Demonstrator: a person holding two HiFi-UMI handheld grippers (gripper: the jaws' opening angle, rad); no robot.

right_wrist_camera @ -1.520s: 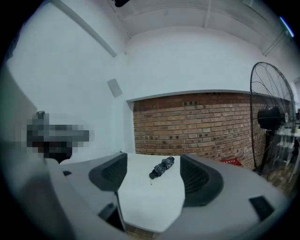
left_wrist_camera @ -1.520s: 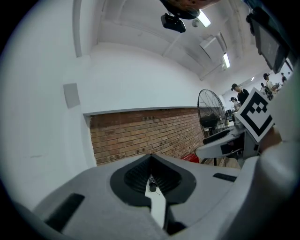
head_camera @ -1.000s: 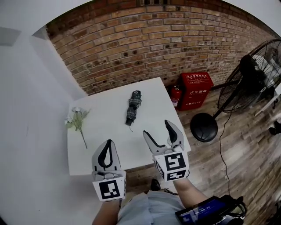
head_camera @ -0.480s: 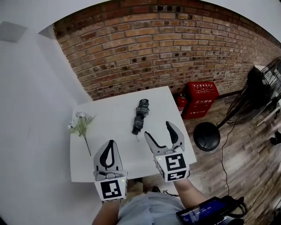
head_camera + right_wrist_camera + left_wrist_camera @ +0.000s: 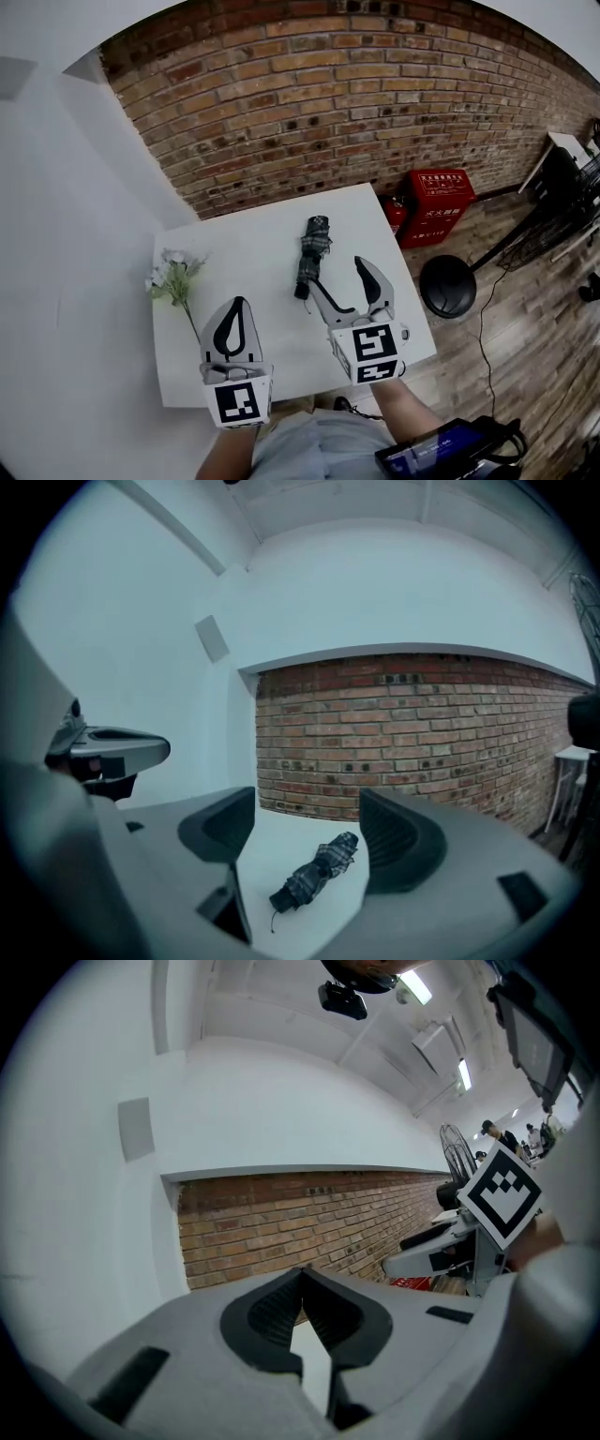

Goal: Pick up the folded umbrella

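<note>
A folded dark plaid umbrella (image 5: 311, 255) lies on the white table (image 5: 253, 281), its handle end toward me. My right gripper (image 5: 339, 277) is open just short of that handle end, a little to its right, with nothing between its jaws. In the right gripper view the umbrella (image 5: 314, 871) lies ahead between the spread jaws of the right gripper (image 5: 307, 823), not touched. My left gripper (image 5: 234, 309) is shut with its tips together over the table, left of the umbrella. In the left gripper view the left gripper (image 5: 302, 1281) holds nothing.
A sprig of white flowers (image 5: 175, 278) lies near the table's left edge. A brick wall (image 5: 328, 103) runs behind the table. On the floor to the right stand a red extinguisher box (image 5: 439, 204), a small extinguisher (image 5: 396, 216) and a fan's round black base (image 5: 448, 286).
Both grippers have moved forward over the table toward the umbrella. The right gripper's tips are now close to the handle end. The jaws stand as before.
</note>
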